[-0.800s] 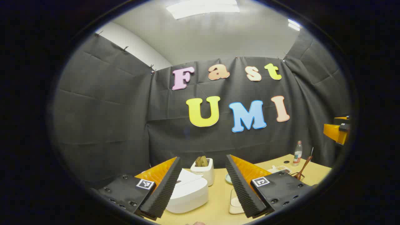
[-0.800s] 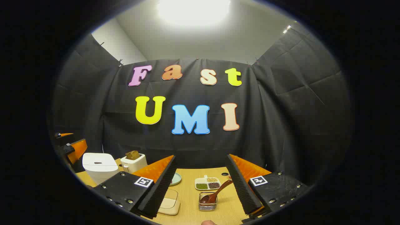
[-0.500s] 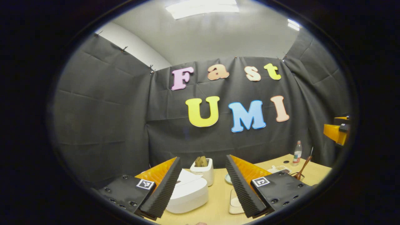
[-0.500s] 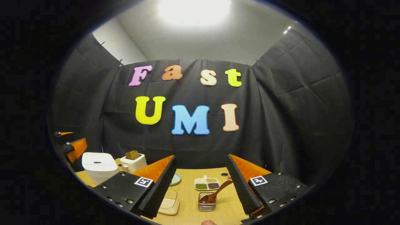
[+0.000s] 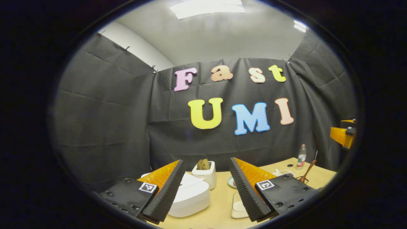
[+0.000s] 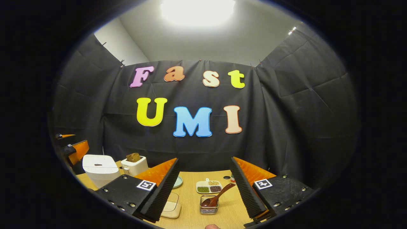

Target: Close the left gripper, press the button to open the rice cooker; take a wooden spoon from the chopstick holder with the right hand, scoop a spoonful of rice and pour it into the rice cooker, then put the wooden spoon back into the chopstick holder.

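The white rice cooker (image 5: 190, 198) sits lid down just beyond my left gripper (image 5: 206, 161), whose jaws are open and empty above the table. The rice cooker (image 6: 97, 167) appears at far left in the right gripper view. A wooden spoon (image 6: 219, 197) leans in a small wire holder (image 6: 208, 208) between the fingers of my right gripper (image 6: 205, 159), which is open, empty and well short of it. The spoon (image 5: 306, 173) stands far right in the left gripper view. The other gripper (image 5: 341, 135) hangs at the right edge.
A white toaster (image 5: 203, 173) with bread stands behind the cooker. A cream square container (image 6: 171, 208), a small teal plate (image 6: 178, 182) and a divided dish of grains (image 6: 208, 187) lie on the wooden table (image 6: 190, 219). A bottle (image 5: 301, 156) stands at the back.
Both views have drifted very slightly, so the table objects sit a little to the left. Both grippers stay open and hold nothing.
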Demonstrator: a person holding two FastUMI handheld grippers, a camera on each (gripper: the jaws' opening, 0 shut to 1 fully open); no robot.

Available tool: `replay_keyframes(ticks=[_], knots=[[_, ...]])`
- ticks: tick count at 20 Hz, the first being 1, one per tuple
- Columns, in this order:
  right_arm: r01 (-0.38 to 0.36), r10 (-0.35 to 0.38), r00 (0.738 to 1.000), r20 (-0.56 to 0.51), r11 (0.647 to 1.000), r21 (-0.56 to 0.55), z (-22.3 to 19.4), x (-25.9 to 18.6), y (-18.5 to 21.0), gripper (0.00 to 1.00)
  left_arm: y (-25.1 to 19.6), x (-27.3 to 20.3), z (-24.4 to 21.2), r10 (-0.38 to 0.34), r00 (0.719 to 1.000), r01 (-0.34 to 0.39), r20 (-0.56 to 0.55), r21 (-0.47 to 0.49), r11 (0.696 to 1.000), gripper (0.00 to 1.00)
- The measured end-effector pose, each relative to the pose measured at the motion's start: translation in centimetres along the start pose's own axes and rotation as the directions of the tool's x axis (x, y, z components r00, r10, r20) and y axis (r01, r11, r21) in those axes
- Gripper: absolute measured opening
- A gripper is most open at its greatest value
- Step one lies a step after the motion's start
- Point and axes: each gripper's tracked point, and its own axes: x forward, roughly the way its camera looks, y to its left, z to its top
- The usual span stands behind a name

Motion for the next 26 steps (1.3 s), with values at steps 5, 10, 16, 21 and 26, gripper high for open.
replay_keyframes(ticks=[5, 10, 16, 21, 26], knots=[[-0.006, 0.006, 1.000, -0.004, 1.000, 0.009, -0.3, -0.1, 0.0, 0.96, 0.4, -0.1, 0.2, 0.001, 1.000, -0.001, 0.006, -0.005, 1.000, 0.95], [-0.015, 0.015, 1.000, -0.005, 1.000, 0.010, -0.3, -0.1, 0.2, 0.96, 0.8, 0.2, 1.0, -0.009, 1.000, 0.008, 0.015, 0.003, 1.000, 0.85], [-0.021, 0.021, 1.000, 0.001, 1.000, -0.001, -0.2, -0.3, 0.4, 0.96, 1.4, -0.4, 1.4, -0.013, 0.999, 0.013, 0.031, 0.015, 1.000, 0.43], [-0.028, 0.028, 1.000, 0.008, 1.000, -0.006, 0.1, -0.3, 0.9, 0.96, 2.2, 0.1, 1.2, -0.001, 1.000, 0.001, 0.027, -0.006, 1.000, 0.12], [-0.022, 0.023, 1.000, 0.008, 1.000, -0.015, 0.0, -0.5, 1.5, 0.96, 3.9, 1.3, -0.5, -0.001, 1.000, 0.000, -0.020, -0.039, 0.999, 0.10]])
